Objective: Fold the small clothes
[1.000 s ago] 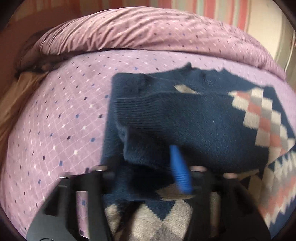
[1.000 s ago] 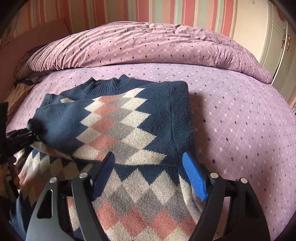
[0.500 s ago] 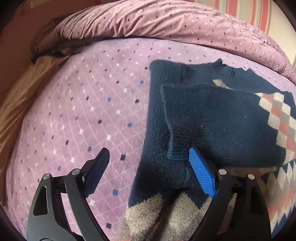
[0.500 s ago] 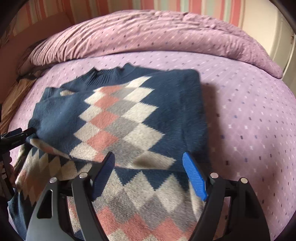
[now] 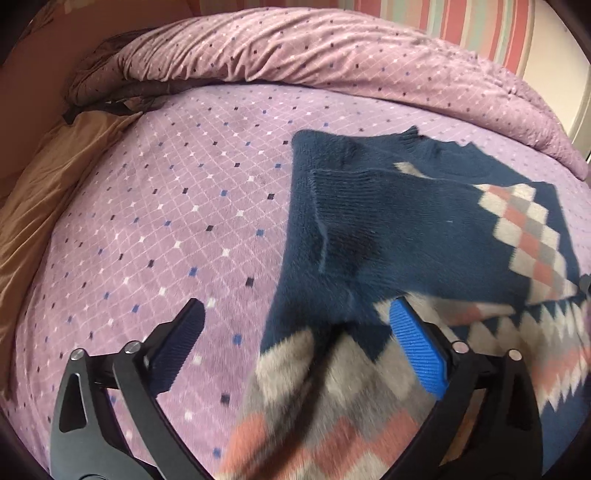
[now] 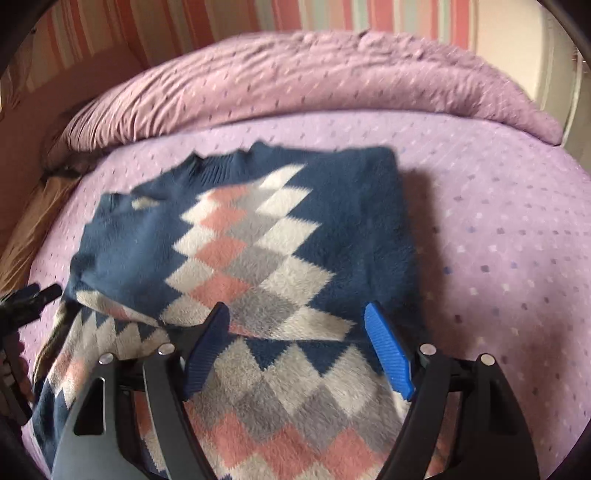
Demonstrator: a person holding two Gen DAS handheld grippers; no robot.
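Observation:
A navy sweater (image 6: 332, 221) with a pink, grey and white diamond pattern lies on the purple bedspread (image 6: 498, 229), both sleeves folded in across its chest. In the left wrist view the sweater (image 5: 406, 229) fills the right half, with the folded sleeve on top. My left gripper (image 5: 295, 332) is open and empty, just above the sweater's left edge. My right gripper (image 6: 295, 332) is open and empty, hovering over the sweater's lower middle. The left gripper's tip (image 6: 33, 295) shows at the left edge of the right wrist view.
A rolled purple duvet (image 5: 332, 55) lies along the far side of the bed. A brown sheet (image 5: 40, 192) lies at the left edge. A striped wall (image 6: 258, 22) stands behind. Bare bedspread (image 5: 166, 221) stretches left of the sweater.
My left gripper has let go of the sleeve, opened, and drawn back to the sweater's left edge. The sleeve now rests folded across the chest. The right gripper moved forward over the sweater.

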